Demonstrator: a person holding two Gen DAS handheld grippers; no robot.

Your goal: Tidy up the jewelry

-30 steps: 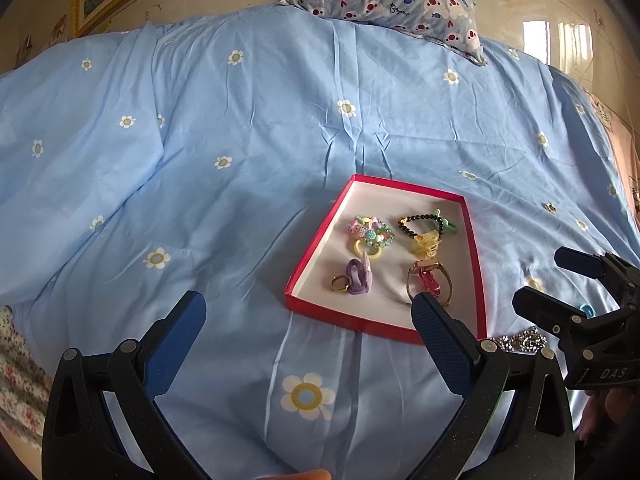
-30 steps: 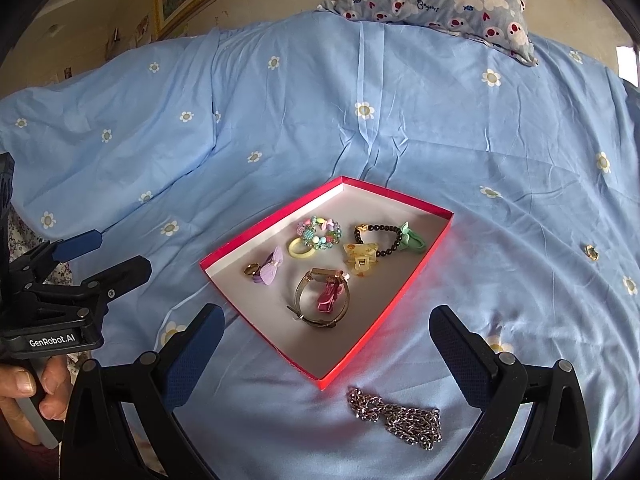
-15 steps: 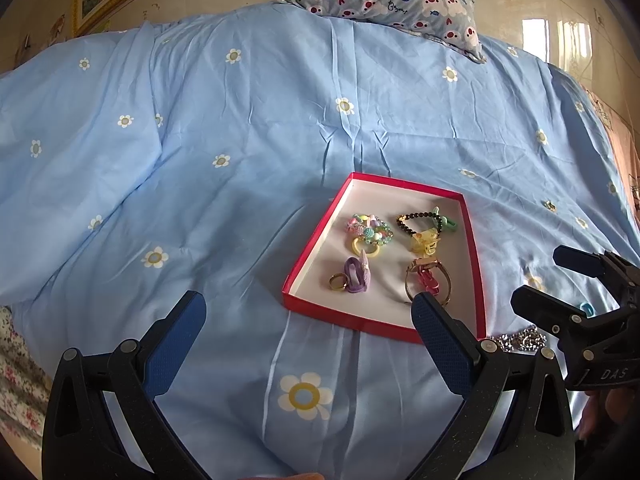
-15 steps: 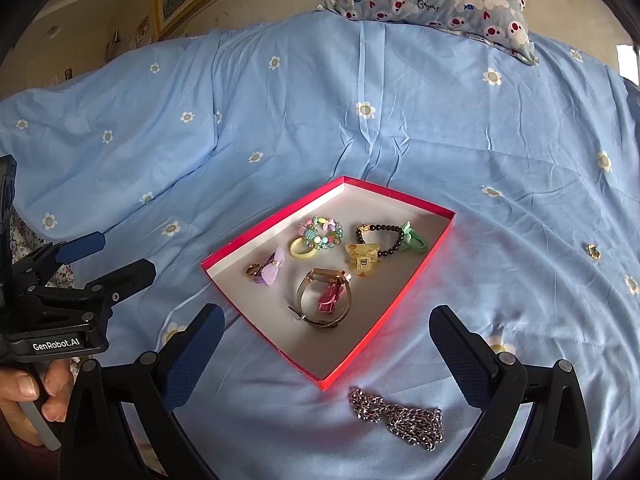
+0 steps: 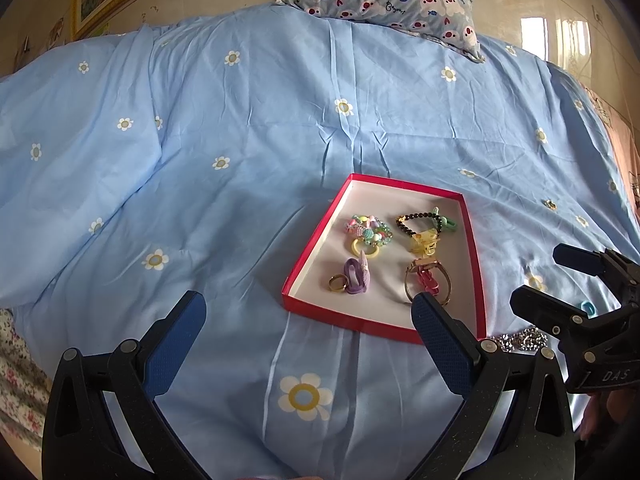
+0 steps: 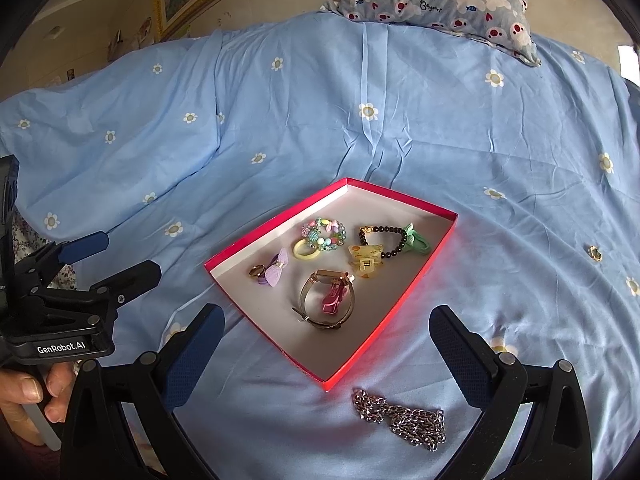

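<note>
- Red tray [image 6: 224,260] sits mid-bed on blue flowered sheet [image 6: 360,128]; already holds bead bracelets, hair clips, a ring, a watch [image 6: 326,300].
- Silver chain [image 6: 404,416] lies loose on sheet just outside tray's near corner, directly in front of right tongs [image 6: 326,354]. Not yet in tray.
- Small gold ring [image 6: 595,253] also out on sheet, well apart to the right; a teal hair loop [image 5: 586,307] shows near right tongs in left view.
- Left tongs [image 5: 306,334] spread wide, empty, hovering short of tray.
- Right tongs spread wide too, nothing pinched.
- Step, prob.: gathering strays; chain looks next.
- Next move needs: right tongs drop onto the chain's bunched part, pinch firmly, lift over tray wall. Risk: links slip or trail.
</note>
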